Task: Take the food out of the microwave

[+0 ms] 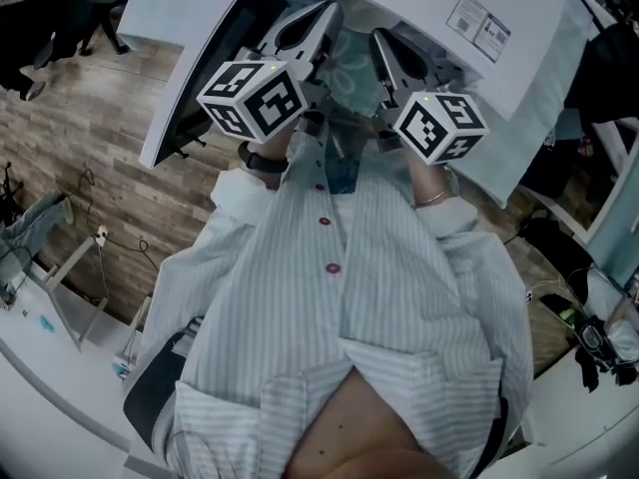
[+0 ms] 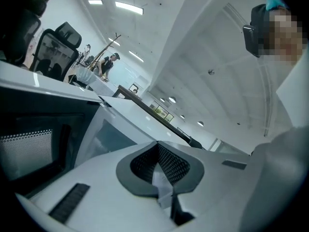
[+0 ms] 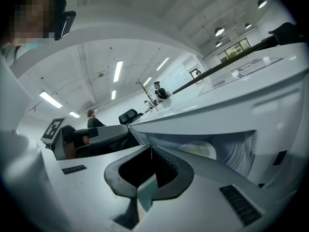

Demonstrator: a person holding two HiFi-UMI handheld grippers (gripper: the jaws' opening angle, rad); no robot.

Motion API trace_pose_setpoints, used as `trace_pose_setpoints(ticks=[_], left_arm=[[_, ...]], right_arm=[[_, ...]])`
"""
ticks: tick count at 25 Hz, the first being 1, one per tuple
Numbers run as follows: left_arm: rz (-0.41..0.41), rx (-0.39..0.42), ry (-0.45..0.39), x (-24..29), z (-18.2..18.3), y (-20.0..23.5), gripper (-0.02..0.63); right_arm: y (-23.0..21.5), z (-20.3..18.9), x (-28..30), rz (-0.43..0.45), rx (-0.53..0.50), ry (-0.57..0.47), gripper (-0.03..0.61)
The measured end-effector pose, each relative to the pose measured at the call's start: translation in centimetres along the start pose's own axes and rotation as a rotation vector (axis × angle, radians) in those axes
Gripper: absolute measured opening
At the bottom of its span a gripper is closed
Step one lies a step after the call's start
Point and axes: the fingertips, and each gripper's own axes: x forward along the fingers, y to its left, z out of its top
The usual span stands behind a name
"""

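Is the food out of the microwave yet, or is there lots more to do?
Done: the microwave door is swung open, and the turntable inside looks bare. In hand: the left tongs and right tongs are each shut on an edge of a see-through container, held just in front of the opening. Left: carry it away and set it down somewhere.

Plank floor and white bench around the microwave.
The wood-plank floor (image 1: 100, 148) carries a thin cable (image 1: 95, 233) and a black chair (image 1: 108, 36). A white bench (image 1: 50, 367) at lower left bears small blue bits (image 1: 45, 321). What the microwave (image 1: 539, 58) stands on is hidden.
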Motion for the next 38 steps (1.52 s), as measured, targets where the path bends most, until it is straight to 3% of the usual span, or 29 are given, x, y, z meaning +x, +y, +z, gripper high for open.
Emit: trace_pose_setpoints(ticks=[8, 21, 38], left_arm=[[-0.084, 0.023, 0.093, 1.2, -0.5, 0.6, 0.008], [-0.171, 0.035, 0.218, 1.8, -2.9, 1.5, 0.008], [-0.163, -0.020, 0.327, 2.5, -8.9, 4.0, 0.008]], right_arm=[[-1.2, 0.1, 0.0, -0.115, 0.062, -0.064, 0.032], [-2.0, -1.1, 0.2, -0.226, 0.125, -0.140, 0.032], [-4.6, -4.6, 0.7, -0.308, 0.191, -0.130, 0.032]])
